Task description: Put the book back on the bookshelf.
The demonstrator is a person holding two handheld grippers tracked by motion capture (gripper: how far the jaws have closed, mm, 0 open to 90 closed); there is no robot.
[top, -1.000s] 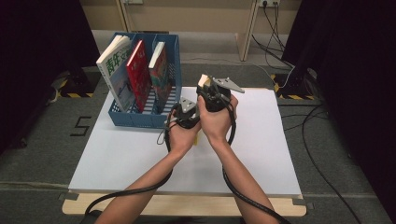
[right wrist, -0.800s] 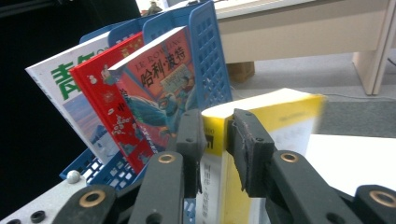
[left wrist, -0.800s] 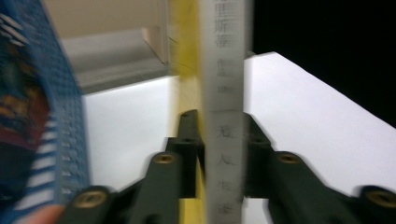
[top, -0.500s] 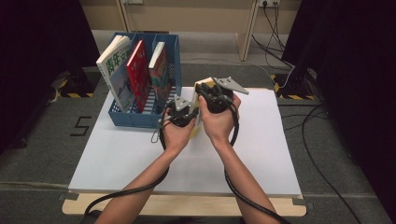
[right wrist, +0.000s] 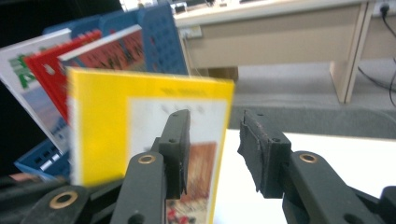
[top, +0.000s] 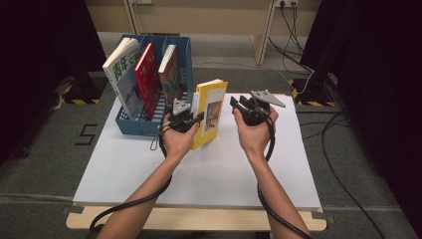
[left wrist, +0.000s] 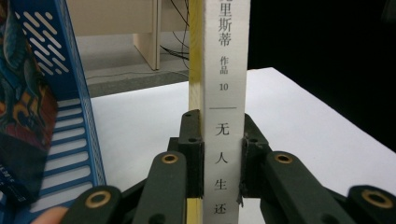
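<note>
**Op:** Both hands are sitting further apart than a second ago; the right gripper [top: 247, 106] is now off to the right of the yellow book [top: 209, 113], which back then was tucked between the two hands. The book is standing upright on the bench [top: 209, 172], just right of the blue rack [top: 149, 124].

**Checker:** Who's holding it?

**Op:** I'm pinching it with the left gripper [left wrist: 219, 163], jaws clamped on the spine end, pads pressing both faces. The right jaws have just been opening; I'm seeing them spread partway with nothing between them, book cover sitting beyond them in the right gripper view.

**Checker:** Risks?

**Op:** One grip only, low on a tall book, so I'm judging it could pivot or droop in the pads if I'm swinging it fast. Also the rack already has three books [top: 144, 79] leaning, and the free slot looks narrow; I'm expecting a corner could catch on the rack wall [left wrist: 74, 93] or knock the nearest book over. Cable under the left wrist could also be snagging the bench edge.

**Checker:** Book touching the rack?

**Op:** Can't tell; looking just beside, not in.
</note>
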